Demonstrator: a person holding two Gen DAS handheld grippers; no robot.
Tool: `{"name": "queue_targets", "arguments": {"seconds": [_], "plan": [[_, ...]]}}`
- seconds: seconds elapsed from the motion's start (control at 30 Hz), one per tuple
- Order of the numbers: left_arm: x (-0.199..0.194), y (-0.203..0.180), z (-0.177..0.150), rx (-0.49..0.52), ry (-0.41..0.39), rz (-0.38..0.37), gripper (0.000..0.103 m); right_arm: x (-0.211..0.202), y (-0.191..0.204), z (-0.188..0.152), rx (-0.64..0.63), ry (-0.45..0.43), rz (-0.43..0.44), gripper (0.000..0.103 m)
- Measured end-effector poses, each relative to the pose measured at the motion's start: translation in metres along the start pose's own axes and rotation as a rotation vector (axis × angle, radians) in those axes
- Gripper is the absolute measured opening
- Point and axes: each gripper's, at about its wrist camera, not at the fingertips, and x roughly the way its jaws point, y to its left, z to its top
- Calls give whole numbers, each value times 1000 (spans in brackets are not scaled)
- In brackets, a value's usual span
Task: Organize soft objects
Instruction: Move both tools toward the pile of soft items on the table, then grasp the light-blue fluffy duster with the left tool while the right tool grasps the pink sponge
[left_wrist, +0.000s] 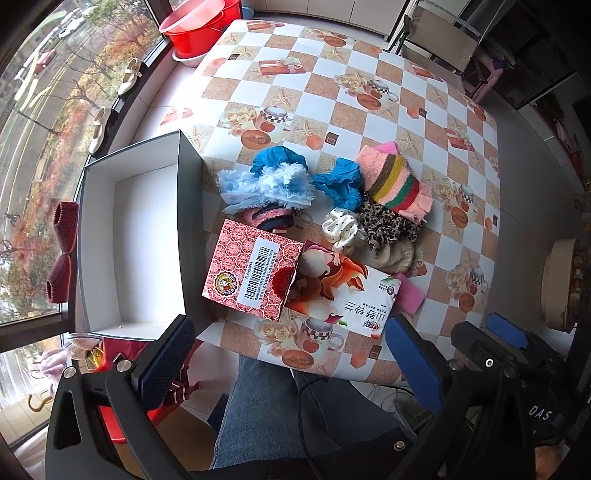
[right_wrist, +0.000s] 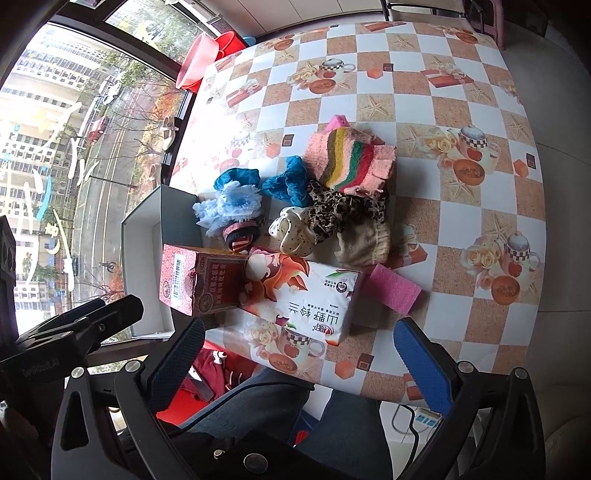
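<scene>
A heap of soft things lies mid-table: a fluffy light-blue piece (left_wrist: 266, 186) (right_wrist: 231, 205), two teal scrunchies (left_wrist: 340, 182) (right_wrist: 286, 186), a striped knit cloth (left_wrist: 397, 177) (right_wrist: 351, 162), a leopard scrunchie (left_wrist: 388, 223) (right_wrist: 343, 208), a white dotted scrunchie (left_wrist: 341, 227) (right_wrist: 291, 230), a beige knit piece (left_wrist: 393, 256) (right_wrist: 365, 240) and a pink sponge (left_wrist: 408, 295) (right_wrist: 393, 290). An open dark box (left_wrist: 129, 236) (right_wrist: 147, 229) with a white inside stands at the left table edge. My left gripper (left_wrist: 291, 365) and right gripper (right_wrist: 299, 362) hang open near the front edge, holding nothing.
A red patterned carton (left_wrist: 251, 266) (right_wrist: 195, 280) and a tissue pack (left_wrist: 343, 291) (right_wrist: 299, 295) lie at the front of the checked tablecloth (left_wrist: 369, 85) (right_wrist: 443, 258). Red basins (left_wrist: 195, 26) stand at the far left corner. A person's jeans-clad legs (left_wrist: 280, 406) are below the table edge.
</scene>
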Motion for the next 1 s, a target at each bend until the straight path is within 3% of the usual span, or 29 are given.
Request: {"name": "queue_targets", "arguments": {"seconds": [0.47, 0.7, 1.0], "plan": [[2, 2, 14, 20, -6, -7, 103, 3, -13, -3, 71, -15, 14, 103], [30, 15, 41, 28, 63, -13, 103, 14, -26, -4, 164, -8, -6, 103], [76, 26, 102, 111, 135, -39, 103, 37, -36, 4, 301, -5, -52, 103]]}}
